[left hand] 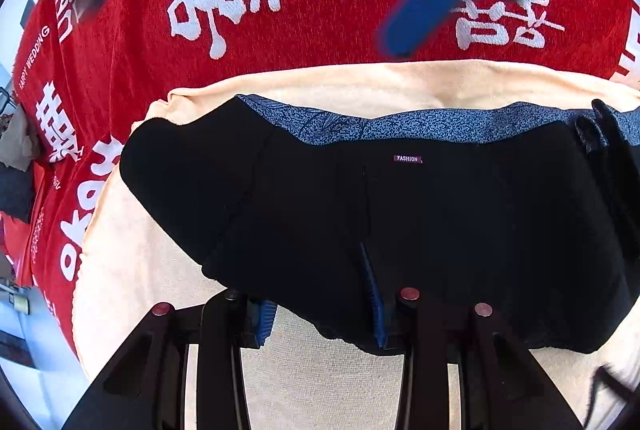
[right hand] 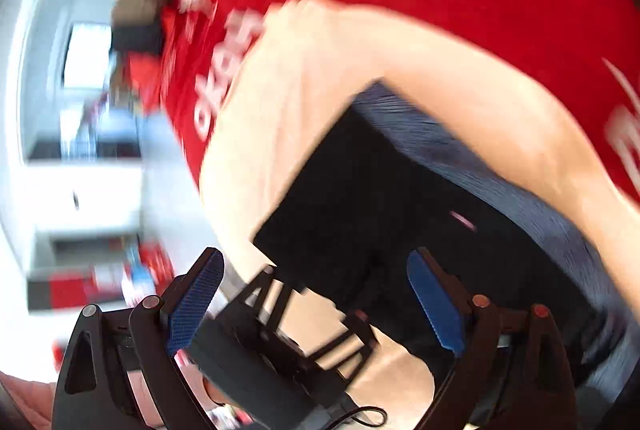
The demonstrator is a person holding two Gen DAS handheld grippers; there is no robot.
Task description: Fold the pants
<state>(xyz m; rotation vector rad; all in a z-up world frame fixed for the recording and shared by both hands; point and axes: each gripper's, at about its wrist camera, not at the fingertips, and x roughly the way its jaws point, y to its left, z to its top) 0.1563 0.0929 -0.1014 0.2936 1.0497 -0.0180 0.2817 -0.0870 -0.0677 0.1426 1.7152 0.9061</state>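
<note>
covering the whole work surface is a red cloth [left hand: 132, 42] with white characters, and on it lies a cream towel [left hand: 132, 270], probably so the garment has a soft, clean base to be folded on. the black pants [left hand: 420, 222] lie on this towel, already doubled into a compact block, with the patterned blue inner side [left hand: 400, 126] showing along the far edge and a small "fashion" label [left hand: 407, 159] on top.

the left gripper [left hand: 320, 314] sits at the near edge of the pants, wide apart, its blue pads on either side of the hem; it seems to hold nothing firmly, perhaps only pressing the fold flat.

the right gripper [right hand: 316, 302] is also wide open and empty, above the near left corner of the pants. its view is blurred.
</note>
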